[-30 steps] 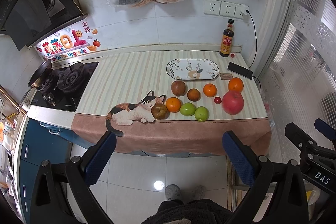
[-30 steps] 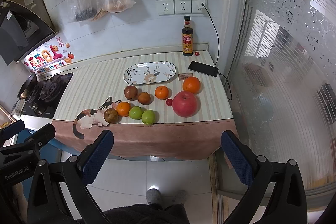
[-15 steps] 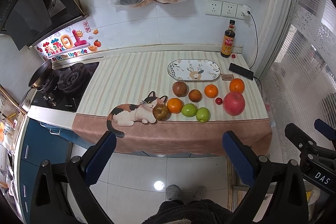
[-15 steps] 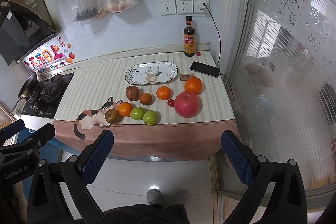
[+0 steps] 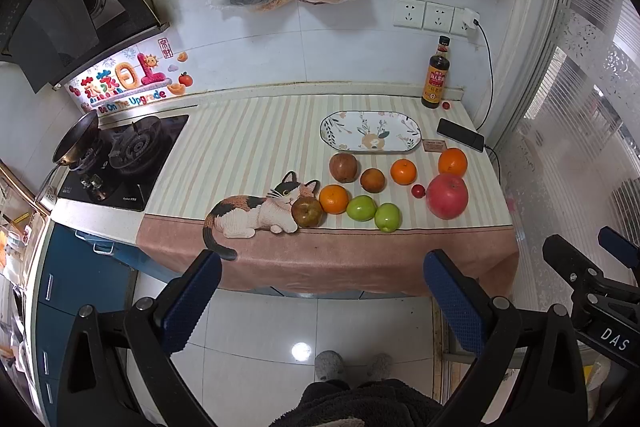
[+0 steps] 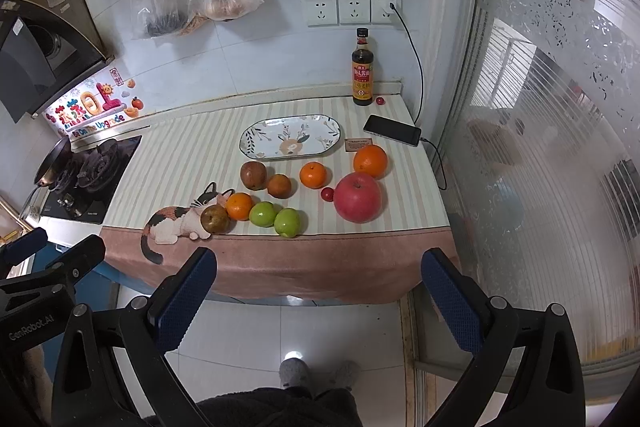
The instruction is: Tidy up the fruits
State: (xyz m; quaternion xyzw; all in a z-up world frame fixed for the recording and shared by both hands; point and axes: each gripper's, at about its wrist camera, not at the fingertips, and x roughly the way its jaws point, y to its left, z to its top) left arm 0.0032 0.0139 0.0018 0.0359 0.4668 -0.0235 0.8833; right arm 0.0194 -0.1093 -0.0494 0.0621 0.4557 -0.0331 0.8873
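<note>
Left gripper (image 5: pixel 322 269): jaws spread wide, nothing between them, held back from the counter over the floor tiles
Right gripper (image 6: pixel 319 267): likewise wide apart and empty, also short of the counter edge
Counter cloth (image 5: pixel 248 147): striped, with a pink front border and a printed cat (image 5: pixel 256 213)
Plate (image 5: pixel 370 131): oval, floral, bare, lying behind the fruit
Big red apple (image 5: pixel 447 195): right end of the group, near the front
Oranges: one (image 5: pixel 452 161) just behind the red apple, one (image 5: pixel 403 171) in the back row, one (image 5: pixel 333 199) in the front row
Green apples: two side by side (image 5: pixel 361 207) (image 5: pixel 387 217), nearest the front edge
Brownish fruits: one (image 5: pixel 306 211) touching the cat's head, one (image 5: pixel 343 167) and a smaller one (image 5: pixel 372 180) in the back row (kind hard to tell)
Small red fruit (image 5: pixel 418 190): just left of the red apple
Sauce bottle (image 5: pixel 435 75): upright at the back wall
Phone (image 5: pixel 460 140): right of the plate, cable plugged in
Stove (image 5: pixel 120 163): left of the cloth, with a pan (image 5: pixel 76 143) on a burner
Person: dark clothing and slippered feet (image 6: pixel 316 373) at the bottom
</note>
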